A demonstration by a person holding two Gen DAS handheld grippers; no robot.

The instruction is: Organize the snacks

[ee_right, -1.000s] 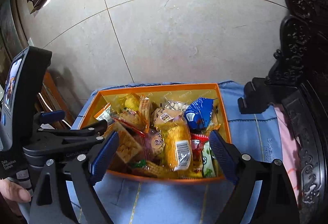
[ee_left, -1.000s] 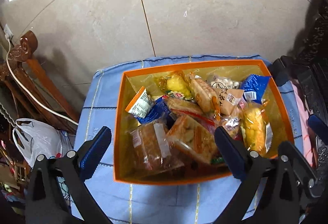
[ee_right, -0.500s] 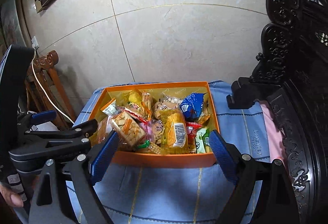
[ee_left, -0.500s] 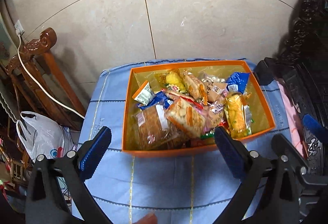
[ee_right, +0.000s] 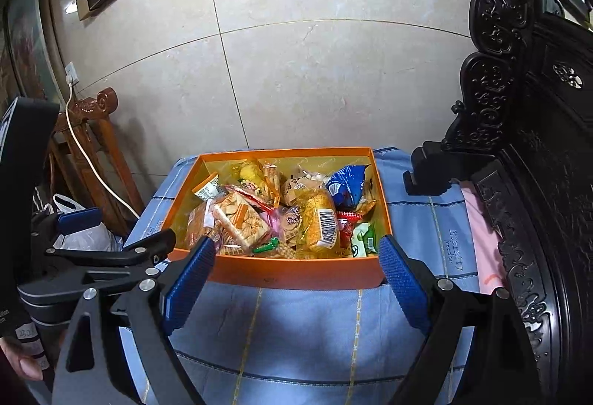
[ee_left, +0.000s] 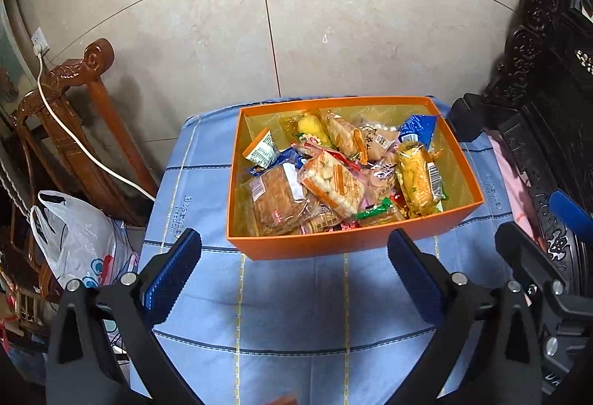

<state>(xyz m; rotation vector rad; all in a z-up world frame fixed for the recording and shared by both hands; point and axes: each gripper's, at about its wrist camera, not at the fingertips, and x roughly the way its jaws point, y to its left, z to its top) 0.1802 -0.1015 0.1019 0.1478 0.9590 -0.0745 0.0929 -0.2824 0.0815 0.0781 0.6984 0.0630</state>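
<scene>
An orange box (ee_left: 333, 244) (ee_right: 296, 273) holds several wrapped snacks, among them a brown bread pack (ee_left: 276, 199), a cracker pack (ee_left: 333, 182), a yellow cake pack (ee_left: 417, 179) (ee_right: 320, 219) and a blue bag (ee_left: 418, 130) (ee_right: 348, 184). It stands on a blue checked cloth (ee_left: 296, 308) (ee_right: 307, 331). My left gripper (ee_left: 294, 271) is open and empty, hovering over the cloth in front of the box. My right gripper (ee_right: 294, 275) is open and empty, just before the box's front wall. The left gripper's body (ee_right: 92, 256) shows at the left in the right wrist view.
A tiled wall (ee_left: 333, 34) stands behind the table. A carved brown wooden chair (ee_left: 74, 130) with a white cable (ee_left: 74, 138) and a white plastic bag (ee_left: 74, 234) are at the left. Dark carved furniture (ee_right: 526, 164) and a pink cloth (ee_right: 485, 242) are at the right.
Both grippers have pulled back and up from the box, so it looks smaller and farther. Both stay open and empty. The snacks have not moved.
</scene>
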